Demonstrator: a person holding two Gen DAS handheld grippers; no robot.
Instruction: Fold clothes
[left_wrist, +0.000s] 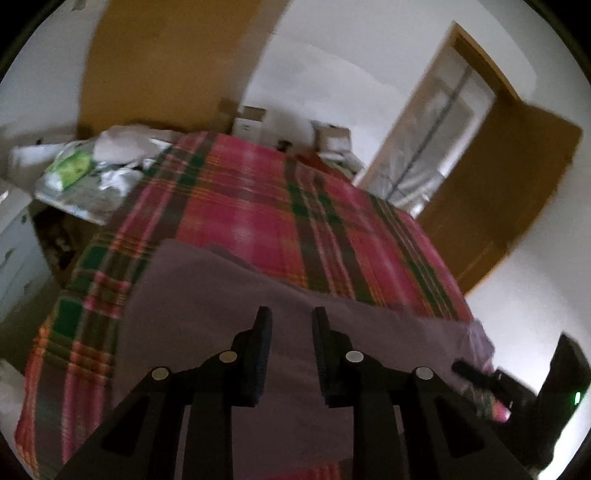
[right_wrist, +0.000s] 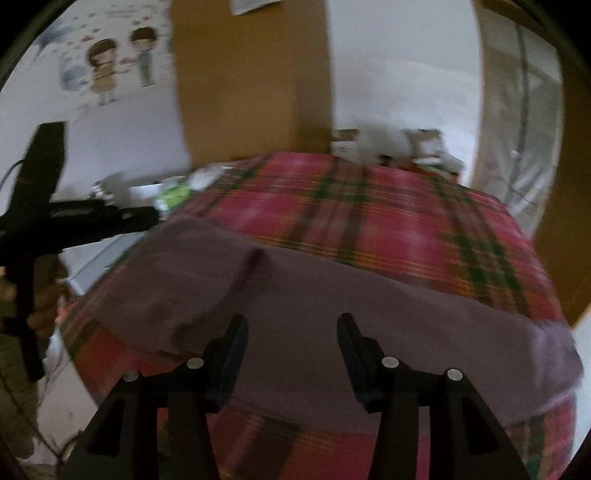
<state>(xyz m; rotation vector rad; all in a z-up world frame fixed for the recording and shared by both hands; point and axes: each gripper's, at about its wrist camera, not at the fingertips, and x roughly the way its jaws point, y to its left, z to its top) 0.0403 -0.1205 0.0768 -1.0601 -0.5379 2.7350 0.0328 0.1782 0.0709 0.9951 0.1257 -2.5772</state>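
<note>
Both grippers above the dull purple cloth garment (left_wrist: 229, 295), frames blurred.
Left gripper (left_wrist: 291, 325) fingers parted, empty; right gripper (right_wrist: 291, 332) fingers spread wide, empty; garment's near edge hidden beneath them.

Home bedroom, plaid-covered bed (left_wrist: 240, 206), wooden door (left_wrist: 509, 192), cartoon wall sticker (right_wrist: 110, 66)

Both tools are matt black all over: the left gripper (left_wrist: 291, 321) shows two flat fingers with ribbed inner pads (left_wrist: 263, 354), each mounted on angular struts with triangular cut-outs and pinned by round silver screw heads (left_wrist: 228, 356). The right gripper (right_wrist: 291, 328) is the same build, with black fingers, silver screws and hollow triangular struts. From the left camera, the other tool's body carries a small glowing green light (left_wrist: 577, 398), and from the right camera a bare hand (right_wrist: 42, 314) wraps the black handle.
</note>
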